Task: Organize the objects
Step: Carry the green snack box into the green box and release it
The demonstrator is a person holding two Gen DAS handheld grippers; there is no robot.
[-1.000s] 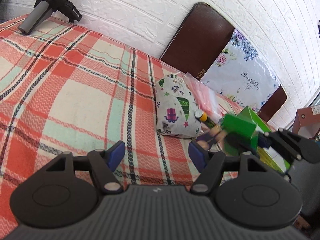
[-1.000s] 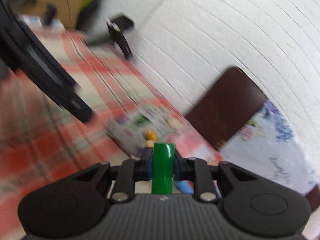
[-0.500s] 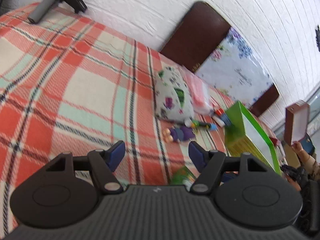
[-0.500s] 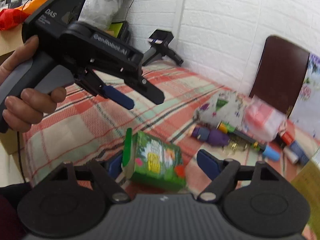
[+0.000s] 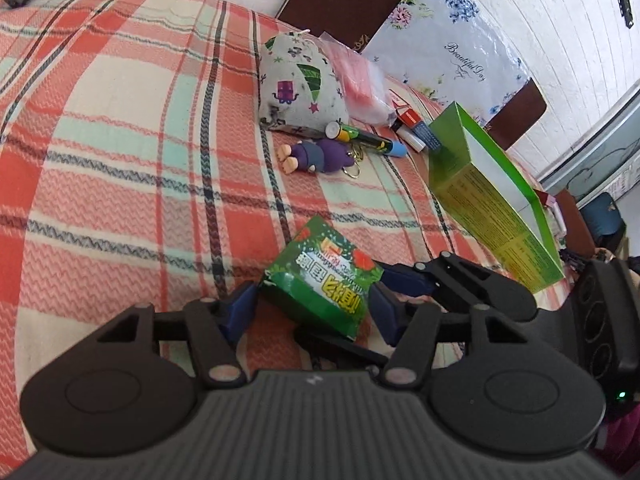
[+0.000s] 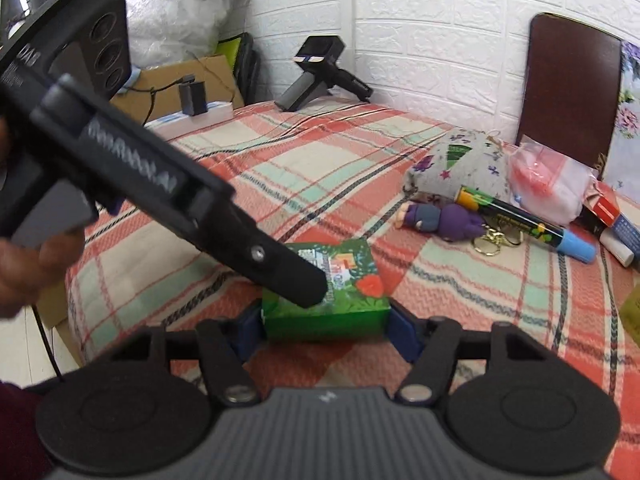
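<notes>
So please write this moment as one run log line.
stage: handover of small green box | right gripper: closing, fingers at its sides | left gripper: closing around box | box on plaid cloth

The plaid tabletop (image 5: 120,128) lies bare across its whole left half, from the near edge to the far edge by the wall, where only a spare handheld device (image 6: 320,72) stands. Toward the far right corner the way is crowded: a printed pouch (image 5: 300,84), a pink bag (image 5: 360,84), a marker (image 5: 364,140) and a purple doll (image 5: 316,156) lie packed together (touching or nearly so). Along the right edge an open green box (image 5: 492,196) stands as a wall. A clear strip runs between that cluster and the small green box (image 5: 324,276) near the front edge, which both tools crowd from either side.
</notes>
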